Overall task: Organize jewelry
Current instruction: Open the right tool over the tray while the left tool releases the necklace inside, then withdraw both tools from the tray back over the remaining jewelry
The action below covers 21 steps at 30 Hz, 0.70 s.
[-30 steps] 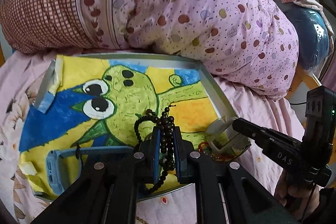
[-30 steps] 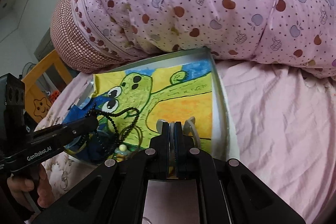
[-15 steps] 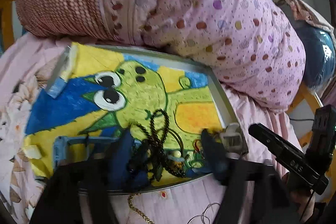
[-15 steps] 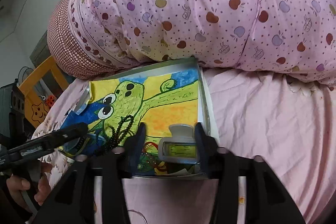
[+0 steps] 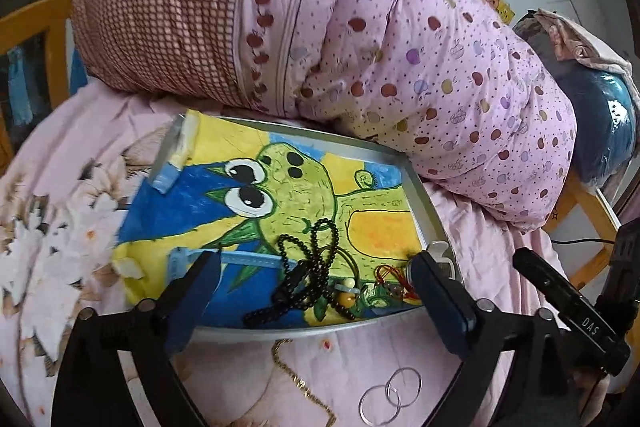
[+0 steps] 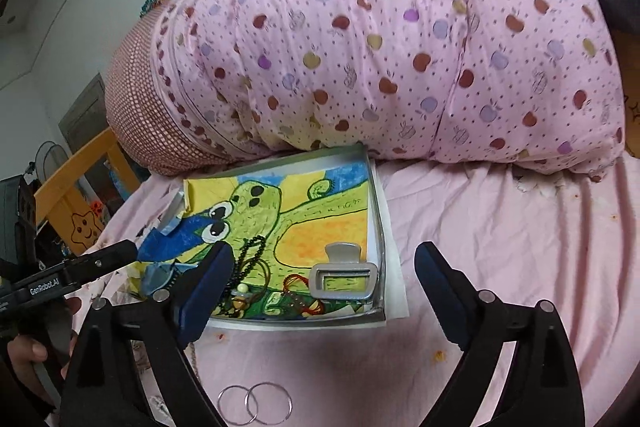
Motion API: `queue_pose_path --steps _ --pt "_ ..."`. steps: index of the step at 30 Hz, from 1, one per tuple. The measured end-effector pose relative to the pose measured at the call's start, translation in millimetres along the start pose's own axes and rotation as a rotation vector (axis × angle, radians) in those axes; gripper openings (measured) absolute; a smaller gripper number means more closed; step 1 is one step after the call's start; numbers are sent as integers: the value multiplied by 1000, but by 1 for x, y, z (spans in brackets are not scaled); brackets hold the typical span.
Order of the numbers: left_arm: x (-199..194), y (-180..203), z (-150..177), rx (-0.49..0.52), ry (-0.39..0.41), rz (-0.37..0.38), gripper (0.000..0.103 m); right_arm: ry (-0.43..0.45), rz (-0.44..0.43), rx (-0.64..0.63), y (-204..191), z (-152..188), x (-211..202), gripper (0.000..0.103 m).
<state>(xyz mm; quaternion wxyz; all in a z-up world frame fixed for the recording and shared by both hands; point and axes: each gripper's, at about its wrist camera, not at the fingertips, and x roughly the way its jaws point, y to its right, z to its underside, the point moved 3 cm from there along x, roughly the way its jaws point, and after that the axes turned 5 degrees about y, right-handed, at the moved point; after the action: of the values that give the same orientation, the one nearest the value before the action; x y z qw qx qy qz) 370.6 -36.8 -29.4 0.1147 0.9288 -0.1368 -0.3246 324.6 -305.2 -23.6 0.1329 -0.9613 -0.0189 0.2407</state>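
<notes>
Jewelry now lies in the tray (image 5: pixel 430 205): we have released the black beads (image 5: pixel 308 273) and the silver clip (image 6: pixel 344 281); both grippers, left gripper (image 5: pixel 316 301) and right gripper (image 6: pixel 322 293), gape wide and empty. Two hoops (image 6: pixel 256 403) wait outside on the sheet.

I see a tray (image 5: pixel 424 211) of matt grey metal, lined with paper (image 5: pixel 368 227) rough with crayon. The beads (image 5: pixel 308 267) look dark and glossy; two hoops (image 6: pixel 256 405) are thin shiny metal. The clip (image 6: pixel 344 279) has a dull silver finish. Quilt (image 6: pixel 400 67) and sheet (image 6: pixel 500 247) are soft, creased cloth.
</notes>
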Motion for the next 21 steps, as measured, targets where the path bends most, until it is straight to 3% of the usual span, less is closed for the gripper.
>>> queue_pose_path --steps 7,10,21 --pt "-42 -5 7 25 38 -28 102 33 15 -33 -13 3 -33 91" --pt "-61 -6 12 54 54 -42 102 45 17 -45 -20 7 -50 97" --pt "-122 -17 41 123 60 -122 103 54 -4 -83 -42 24 -104 100"
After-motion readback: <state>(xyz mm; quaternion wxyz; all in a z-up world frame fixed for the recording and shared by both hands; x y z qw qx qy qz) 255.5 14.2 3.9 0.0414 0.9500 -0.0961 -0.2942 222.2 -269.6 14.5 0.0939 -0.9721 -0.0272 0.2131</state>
